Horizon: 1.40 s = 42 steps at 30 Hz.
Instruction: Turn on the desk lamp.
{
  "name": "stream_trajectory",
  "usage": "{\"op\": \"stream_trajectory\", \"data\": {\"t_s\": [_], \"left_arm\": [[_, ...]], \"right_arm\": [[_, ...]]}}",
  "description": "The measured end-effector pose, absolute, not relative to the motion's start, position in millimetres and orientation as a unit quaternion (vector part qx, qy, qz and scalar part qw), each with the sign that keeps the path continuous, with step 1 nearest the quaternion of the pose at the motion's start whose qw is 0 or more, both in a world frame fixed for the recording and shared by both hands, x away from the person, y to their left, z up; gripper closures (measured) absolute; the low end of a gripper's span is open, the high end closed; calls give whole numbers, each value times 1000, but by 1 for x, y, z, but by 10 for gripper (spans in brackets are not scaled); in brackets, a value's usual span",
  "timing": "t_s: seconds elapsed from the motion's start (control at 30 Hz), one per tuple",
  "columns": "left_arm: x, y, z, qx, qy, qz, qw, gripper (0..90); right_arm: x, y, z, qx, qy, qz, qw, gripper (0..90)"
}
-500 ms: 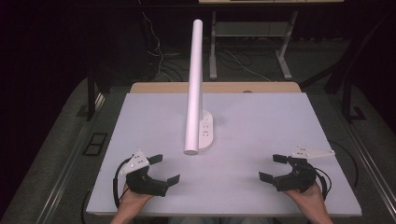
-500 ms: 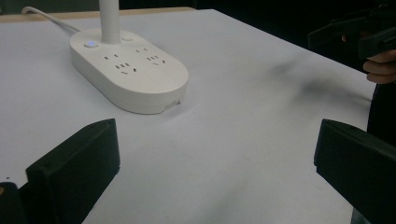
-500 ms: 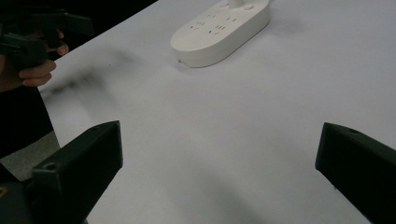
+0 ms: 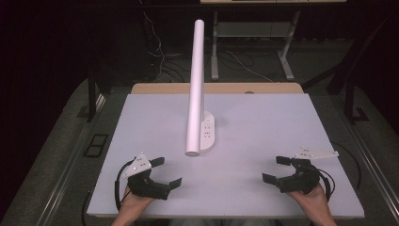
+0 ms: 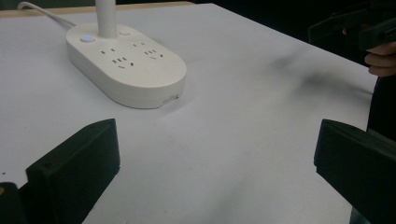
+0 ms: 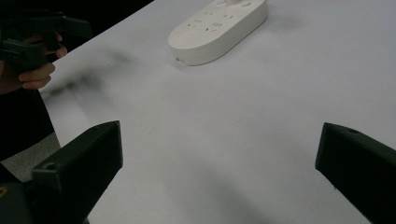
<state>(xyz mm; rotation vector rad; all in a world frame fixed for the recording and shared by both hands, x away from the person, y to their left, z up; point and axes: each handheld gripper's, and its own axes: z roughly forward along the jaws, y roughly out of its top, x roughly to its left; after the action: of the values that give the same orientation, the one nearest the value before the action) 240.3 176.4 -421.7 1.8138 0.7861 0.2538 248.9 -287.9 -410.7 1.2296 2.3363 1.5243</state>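
High view, white oval power strip (image 4: 207, 135) mid-table, left gripper (image 4: 163, 174) and right gripper (image 4: 277, 169) jaws wide, empty

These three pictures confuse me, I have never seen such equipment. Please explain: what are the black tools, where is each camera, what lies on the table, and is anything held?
A person sits at the table and holds a hand tool in each hand: the left gripper and the right gripper. Each has two black fingers, now spread wide open with nothing between them. One picture comes from a fixed camera above, looking down. The other two come from cameras riding on the grippers, looking along their fingers. On the table lies a white power strip with sockets on top; a white pole rises from it. A cable leaves the strip. Nothing is held.
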Motion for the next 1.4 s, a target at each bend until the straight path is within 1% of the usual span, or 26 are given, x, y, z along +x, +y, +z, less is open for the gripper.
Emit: {"op": "stream_trajectory", "data": {"t_s": [0.4, 0.77, 1.4], "left_arm": [[240, 177, -421, 763, 334, 108, 543, 0], [239, 179, -421, 761, 336, 109, 543, 0], [238, 179, -421, 758, 339, 108, 546, 0]], "right_arm": [[250, -288, -412, 410, 765, 495, 37, 3], [255, -287, -411, 408, 773, 485, 39, 3], [276, -271, -391, 383, 796, 468, 26, 3]]}}
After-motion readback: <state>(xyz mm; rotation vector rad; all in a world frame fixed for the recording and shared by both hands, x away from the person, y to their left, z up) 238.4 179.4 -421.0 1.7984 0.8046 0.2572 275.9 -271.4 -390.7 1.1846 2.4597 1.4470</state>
